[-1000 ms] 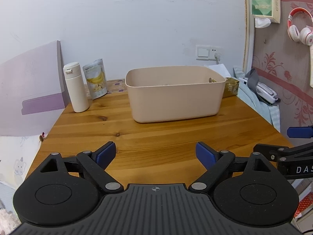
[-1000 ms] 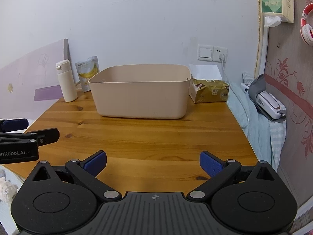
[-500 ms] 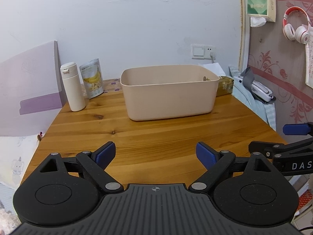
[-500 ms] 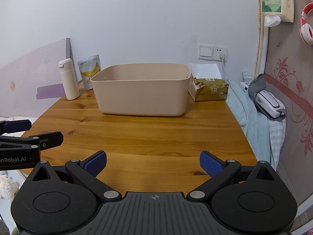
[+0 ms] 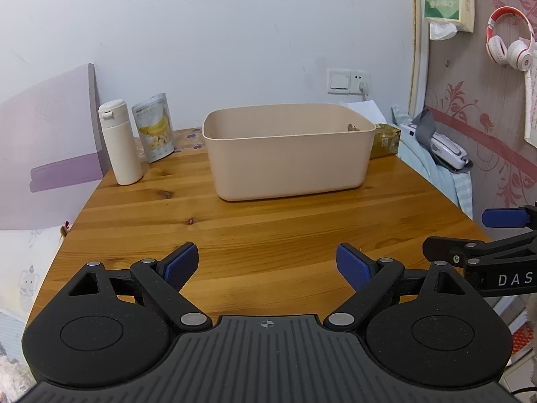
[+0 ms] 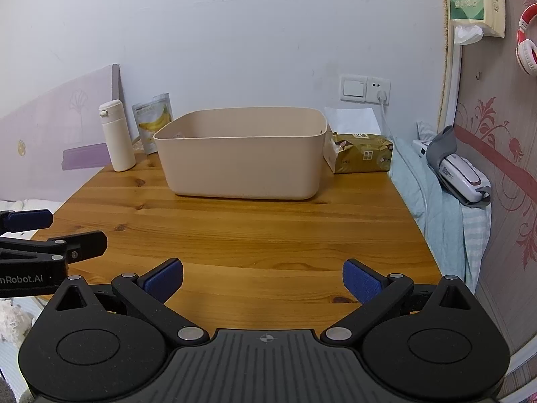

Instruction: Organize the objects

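Note:
A beige plastic bin (image 5: pixel 288 154) (image 6: pixel 241 154) stands at the back of the wooden table (image 5: pixel 268 228). Left of it are a white flip-top bottle (image 5: pixel 120 142) (image 6: pixel 115 136) and a banana-chip pouch (image 5: pixel 154 127) (image 6: pixel 152 121). A gold tissue pack (image 6: pixel 362 156) (image 5: pixel 386 139) lies right of the bin. My left gripper (image 5: pixel 267 265) hovers open over the table's near edge with nothing between its blue pads. My right gripper (image 6: pixel 263 280) is likewise open and empty, well short of the bin. Each gripper shows at the other view's edge.
A purple board (image 5: pixel 47 141) leans against the wall at the left. A bed with a light blue cover (image 6: pixel 443 208) and a grey-and-white device (image 6: pixel 463 174) lies right of the table. A wall socket (image 6: pixel 365 89) with a plugged cable sits behind the bin.
Both views have pulled back slightly from the bin, which looks a little smaller now. The grippers stay open and empty.

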Demonstrator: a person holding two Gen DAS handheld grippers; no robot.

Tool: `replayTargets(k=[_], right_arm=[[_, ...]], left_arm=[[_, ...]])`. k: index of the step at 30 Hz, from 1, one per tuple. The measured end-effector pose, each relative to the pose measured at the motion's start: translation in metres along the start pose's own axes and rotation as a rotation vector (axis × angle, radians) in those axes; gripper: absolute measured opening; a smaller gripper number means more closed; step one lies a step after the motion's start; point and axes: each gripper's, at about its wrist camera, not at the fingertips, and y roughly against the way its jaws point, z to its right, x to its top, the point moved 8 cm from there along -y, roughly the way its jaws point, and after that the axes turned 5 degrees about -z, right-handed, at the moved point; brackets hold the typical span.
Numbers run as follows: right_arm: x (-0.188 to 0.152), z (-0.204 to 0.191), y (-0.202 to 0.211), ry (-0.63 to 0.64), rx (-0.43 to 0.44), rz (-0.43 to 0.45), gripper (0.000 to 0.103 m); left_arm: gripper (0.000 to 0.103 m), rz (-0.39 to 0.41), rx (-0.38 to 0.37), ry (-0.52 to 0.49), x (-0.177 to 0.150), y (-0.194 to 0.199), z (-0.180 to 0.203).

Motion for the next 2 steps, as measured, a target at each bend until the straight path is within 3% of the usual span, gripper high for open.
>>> replayTargets(k=[2], right_arm=[[0.0001,0.0005,-0.0011,-0.002,0.001,-0.001,0.103]], left_arm=[[0.091,-0.002,0.002,-0.003,0.0006,-0.0020,0.0008]])
